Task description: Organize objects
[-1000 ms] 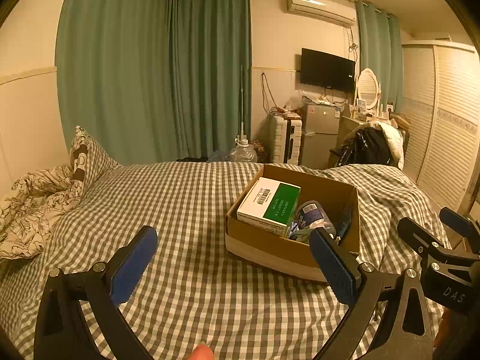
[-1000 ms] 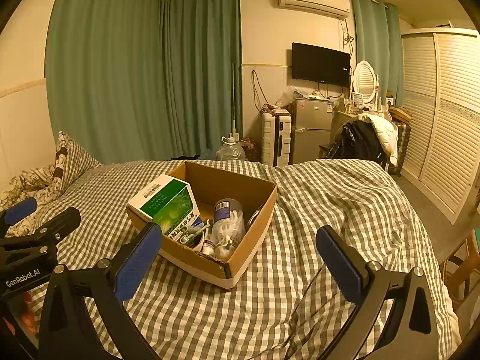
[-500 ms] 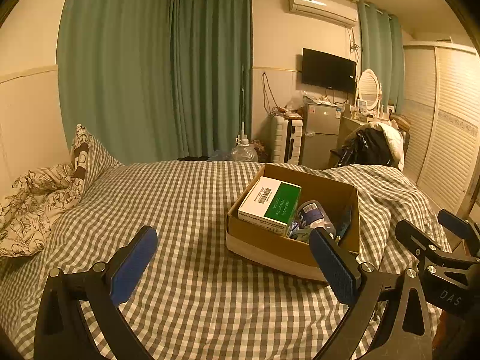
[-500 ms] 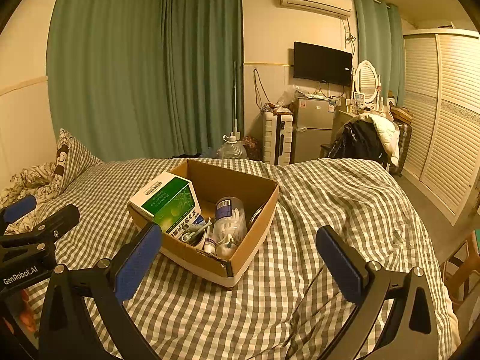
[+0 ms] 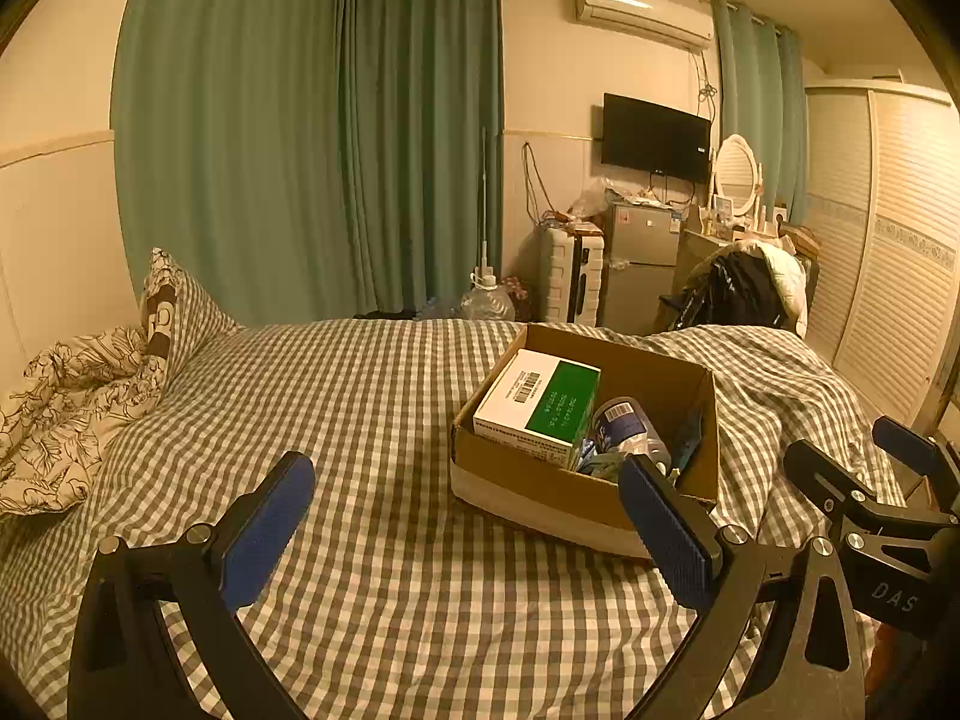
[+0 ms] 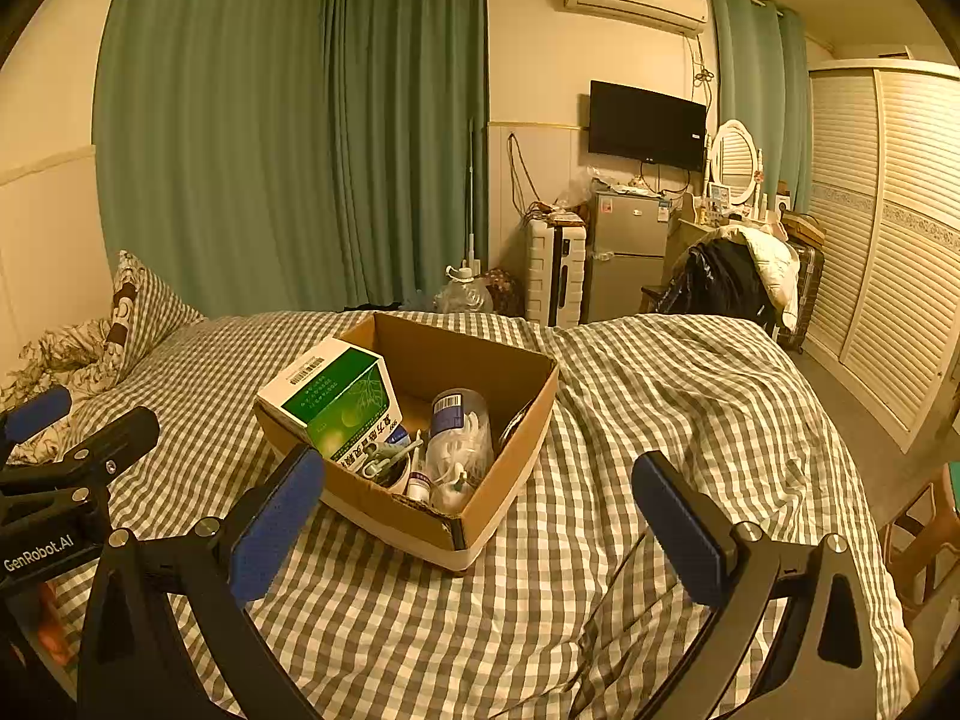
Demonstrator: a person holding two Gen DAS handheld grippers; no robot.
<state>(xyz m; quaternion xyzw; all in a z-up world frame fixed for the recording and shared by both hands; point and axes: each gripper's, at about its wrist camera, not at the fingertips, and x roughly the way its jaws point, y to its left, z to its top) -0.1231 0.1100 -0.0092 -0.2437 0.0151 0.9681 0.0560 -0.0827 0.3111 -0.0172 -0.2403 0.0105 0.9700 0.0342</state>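
Note:
An open cardboard box [image 5: 540, 483] [image 6: 510, 456] sits on a checked bedspread. Inside it a white and green carton [image 5: 540, 402] [image 6: 336, 396] leans on the left wall, beside a clear jar with a blue label [image 5: 624, 423] [image 6: 459, 426] and several small items. My left gripper [image 5: 468, 531] is open and empty, held above the bed in front of the box's left side. My right gripper [image 6: 480, 528] is open and empty, in front of the box's near corner. Each gripper shows at the edge of the other's view.
A patterned pillow and floral quilt [image 5: 78, 384] lie at the left of the bed. Beyond the bed stand green curtains [image 5: 312, 138], a white suitcase [image 5: 570, 282], a small fridge [image 5: 639, 264], a chair with clothes [image 5: 738, 294] and a louvred wardrobe [image 5: 888, 276].
Both views have shifted only slightly. A fingertip at the bottom edge of the left wrist view one second ago is gone. Both grippers stay open.

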